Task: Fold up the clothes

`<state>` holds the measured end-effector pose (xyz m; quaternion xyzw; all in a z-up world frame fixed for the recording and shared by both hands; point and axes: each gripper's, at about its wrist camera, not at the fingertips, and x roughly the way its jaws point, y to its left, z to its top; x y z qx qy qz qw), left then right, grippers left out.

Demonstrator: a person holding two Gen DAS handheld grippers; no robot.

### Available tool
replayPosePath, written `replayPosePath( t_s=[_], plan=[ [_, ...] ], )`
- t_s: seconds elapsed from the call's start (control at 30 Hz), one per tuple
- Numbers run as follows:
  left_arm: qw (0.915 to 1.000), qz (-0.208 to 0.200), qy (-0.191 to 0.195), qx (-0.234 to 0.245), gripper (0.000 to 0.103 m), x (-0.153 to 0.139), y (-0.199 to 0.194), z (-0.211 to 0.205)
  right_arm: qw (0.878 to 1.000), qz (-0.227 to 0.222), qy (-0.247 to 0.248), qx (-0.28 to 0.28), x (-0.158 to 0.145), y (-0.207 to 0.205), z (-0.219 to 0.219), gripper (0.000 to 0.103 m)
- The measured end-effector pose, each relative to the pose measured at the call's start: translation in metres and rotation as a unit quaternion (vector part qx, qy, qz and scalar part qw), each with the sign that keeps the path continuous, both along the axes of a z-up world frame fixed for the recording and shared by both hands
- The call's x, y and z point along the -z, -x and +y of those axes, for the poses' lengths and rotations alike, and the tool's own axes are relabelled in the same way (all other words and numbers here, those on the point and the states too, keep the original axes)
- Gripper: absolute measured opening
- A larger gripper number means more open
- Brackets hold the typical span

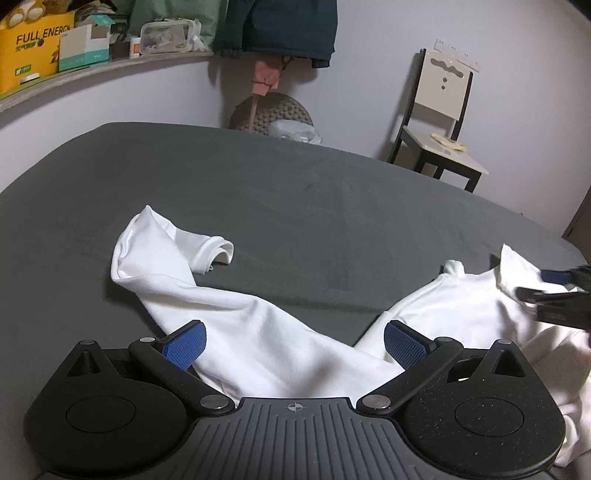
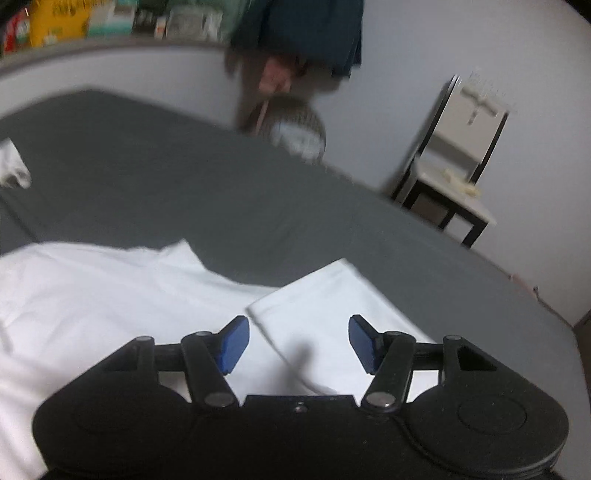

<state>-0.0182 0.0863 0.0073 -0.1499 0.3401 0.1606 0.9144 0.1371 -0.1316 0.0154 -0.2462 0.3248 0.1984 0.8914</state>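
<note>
A white shirt (image 1: 258, 332) lies rumpled on a bed (image 1: 295, 192) covered with a dark grey sheet, near the bed's front edge. In the left wrist view, one long sleeve (image 1: 159, 254) runs away from the camera toward the bed's left side and doubles back on itself, its cuff resting on the sheet. The left tongs (image 1: 294, 345) stand wide apart just above the shirt, the blue pads (image 1: 184, 349) on either side of the sleeve's lower part, gripping nothing. Whether the pads touch the cloth cannot be told.

The right tongs (image 2: 299, 341) also stand wide, empty, over a flat folded flap of the same shirt (image 2: 325, 306) toward the bed's right side; their shadow falls on the cloth between the fingers. From the left wrist view the right tongs (image 1: 546, 284) show at the far right edge, blurred, over the white cloth, and their spread cannot be read from that angle. The right wrist view is blurred throughout.

Beyond the bed's far edge, a chair (image 1: 439, 122) with a pale back and black frame stands against the wall. A shelf (image 1: 92, 72) at upper left carries a yellow box (image 1: 29, 48) and other packages. A dark jacket (image 1: 280, 26) hangs on the wall above a round, studded cushion (image 1: 271, 114).
</note>
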Motion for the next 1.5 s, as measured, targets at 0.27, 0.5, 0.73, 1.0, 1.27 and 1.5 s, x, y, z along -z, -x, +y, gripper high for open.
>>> replayPosePath(
  t_s=[0.27, 0.5, 0.73, 1.0, 1.27, 1.5],
  plan=[
    [0.9998, 0.005, 0.019, -0.008, 0.103, 0.007, -0.004, 0.007, 0.99, 0.049, -0.114, 0.068, -0.001, -0.013, -0.031, 0.004],
    [0.9991, -0.018, 0.037, -0.012, 0.103, -0.004, 0.004, 0.01, 0.948, -0.027, -0.223, 0.223, -0.068, -0.009, -0.17, 0.003],
    [0.9974, -0.031, 0.061, -0.022, 0.103, -0.01, 0.01, 0.011, 0.887, -0.062, -0.201, 0.41, -0.1, 0.014, -0.325, 0.006],
    [0.9991, -0.02, 0.037, 0.001, 0.103, -0.009, 0.006, -0.004, 0.923, 0.058, -0.28, 0.259, -0.058, 0.018, -0.244, 0.042],
    [0.9994, -0.012, 0.032, -0.001, 0.103, -0.002, 0.004, -0.002, 0.934, 0.124, -0.275, 0.194, -0.02, -0.024, -0.122, 0.044],
    [0.9994, -0.001, 0.035, 0.005, 0.103, 0.006, -0.004, 0.001, 0.925, 0.137, -0.251, 0.249, -0.001, -0.034, -0.107, 0.004]
  ],
)
